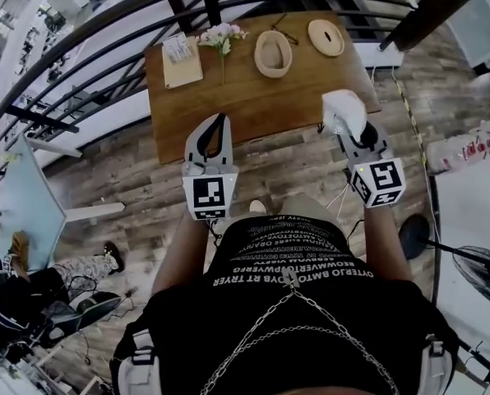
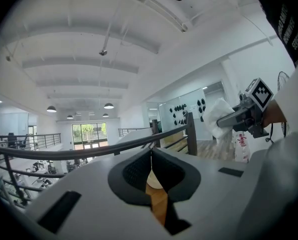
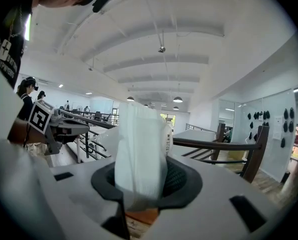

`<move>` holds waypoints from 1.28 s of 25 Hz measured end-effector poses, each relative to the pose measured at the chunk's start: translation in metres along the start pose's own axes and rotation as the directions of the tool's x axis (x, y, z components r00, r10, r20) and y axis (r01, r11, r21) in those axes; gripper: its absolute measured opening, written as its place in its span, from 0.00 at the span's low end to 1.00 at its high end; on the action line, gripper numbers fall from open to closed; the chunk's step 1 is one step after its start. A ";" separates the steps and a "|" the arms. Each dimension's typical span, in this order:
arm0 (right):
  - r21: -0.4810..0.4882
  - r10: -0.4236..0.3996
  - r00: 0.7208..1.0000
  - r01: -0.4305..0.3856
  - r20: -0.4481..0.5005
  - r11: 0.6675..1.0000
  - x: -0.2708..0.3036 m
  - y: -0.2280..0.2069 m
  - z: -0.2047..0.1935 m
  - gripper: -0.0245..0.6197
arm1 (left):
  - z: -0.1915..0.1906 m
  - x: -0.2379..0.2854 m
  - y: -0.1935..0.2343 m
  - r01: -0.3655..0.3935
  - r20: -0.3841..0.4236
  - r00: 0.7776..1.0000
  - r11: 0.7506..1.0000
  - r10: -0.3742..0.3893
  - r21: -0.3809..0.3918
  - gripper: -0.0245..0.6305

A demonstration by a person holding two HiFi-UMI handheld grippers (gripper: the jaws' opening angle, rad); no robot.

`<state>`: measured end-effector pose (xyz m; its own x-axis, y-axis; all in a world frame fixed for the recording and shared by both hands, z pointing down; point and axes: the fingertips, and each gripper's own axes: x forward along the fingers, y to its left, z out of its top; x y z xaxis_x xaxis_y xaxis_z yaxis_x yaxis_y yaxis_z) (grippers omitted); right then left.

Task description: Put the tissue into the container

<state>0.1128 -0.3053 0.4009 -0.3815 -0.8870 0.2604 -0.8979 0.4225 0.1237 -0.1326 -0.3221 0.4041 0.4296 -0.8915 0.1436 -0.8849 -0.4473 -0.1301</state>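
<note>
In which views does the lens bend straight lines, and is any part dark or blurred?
Head view: strong fisheye, so the railing bows into an arc; the light is even. Left gripper view: black corners, and the near fingers look soft. Right gripper view: the same black corners; the tissue is very close and slightly blurred.

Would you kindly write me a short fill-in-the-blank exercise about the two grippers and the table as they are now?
1. The right gripper is shut on a white ____.
2. The left gripper has its jaws together and holds ____.
3. In the head view, the lid lies on the wooden table to the ____ of the open container.

Missing words: tissue; nothing; right.
</note>
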 end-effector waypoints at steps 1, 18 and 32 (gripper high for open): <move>0.005 -0.003 1.000 0.003 0.002 1.000 0.002 -0.002 0.000 0.26 | -0.002 0.002 0.000 0.001 -0.005 1.000 1.000 -0.001 -0.004 0.08; 0.065 0.064 0.998 -0.063 -0.008 0.996 0.093 -0.053 -0.018 0.26 | -0.009 0.085 0.013 -0.017 -0.070 0.997 0.999 0.019 0.037 0.08; 0.158 0.198 0.962 -0.169 -0.190 0.973 0.233 -0.100 -0.090 0.26 | -0.028 0.164 0.031 -0.079 -0.159 0.984 0.997 0.080 0.012 0.08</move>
<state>0.1333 -0.5374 0.5354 -0.5026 -0.7338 0.4571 -0.8438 0.5314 -0.0747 -0.0943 -0.4799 0.4517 0.3233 -0.9019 0.2864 -0.9140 -0.3760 -0.1524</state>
